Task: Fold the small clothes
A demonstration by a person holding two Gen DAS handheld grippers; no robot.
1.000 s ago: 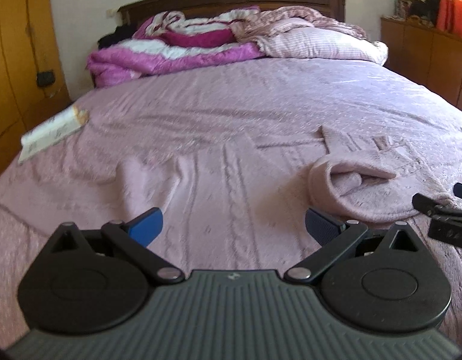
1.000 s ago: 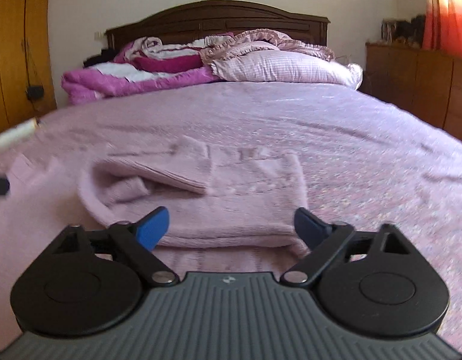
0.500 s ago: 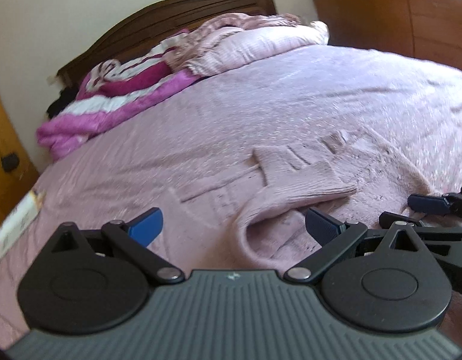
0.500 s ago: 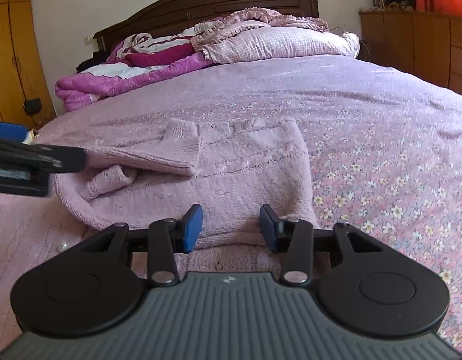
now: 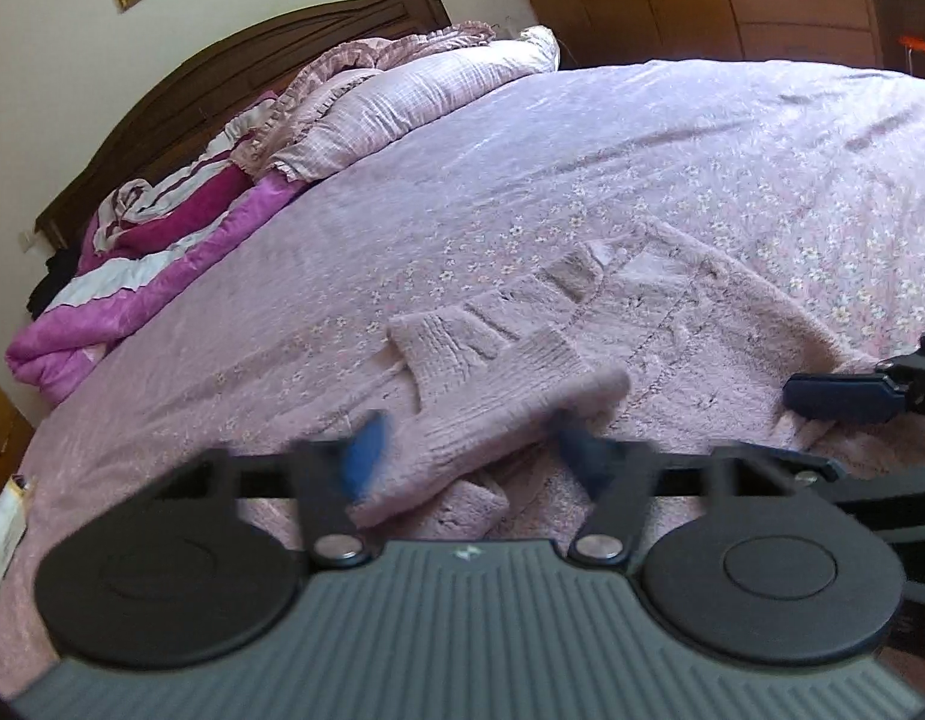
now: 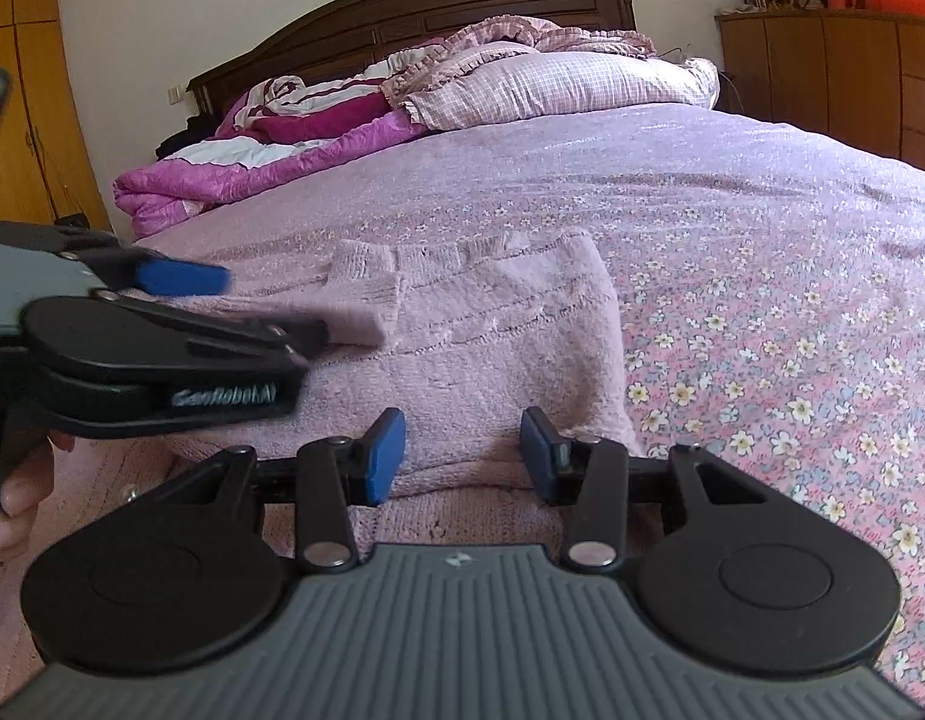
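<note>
A small pink knitted sweater [image 5: 690, 324] lies partly folded on the bed, a sleeve laid across its body; it also shows in the right wrist view [image 6: 498, 336]. My left gripper [image 5: 468, 450] is at the sweater's near folded edge, its blue pads blurred and half closed around the sleeve fold. My right gripper [image 6: 462, 450] is partly open at the sweater's near hem, the cloth between its pads. The left gripper also shows in the right wrist view [image 6: 180, 312], and a right fingertip [image 5: 834, 399] shows in the left wrist view.
The bed [image 6: 762, 276] has a pink floral cover. Pillows and a magenta quilt [image 6: 270, 162] are piled at the dark headboard. Wooden cabinets [image 6: 852, 72] stand on the right, a wardrobe [image 6: 18, 120] on the left. A book [image 5: 3, 516] lies at the bed's left edge.
My left gripper has swung right onto the sweater's folded edge and its fingers have narrowed. My right gripper has narrowed and moved closer over the hem.
</note>
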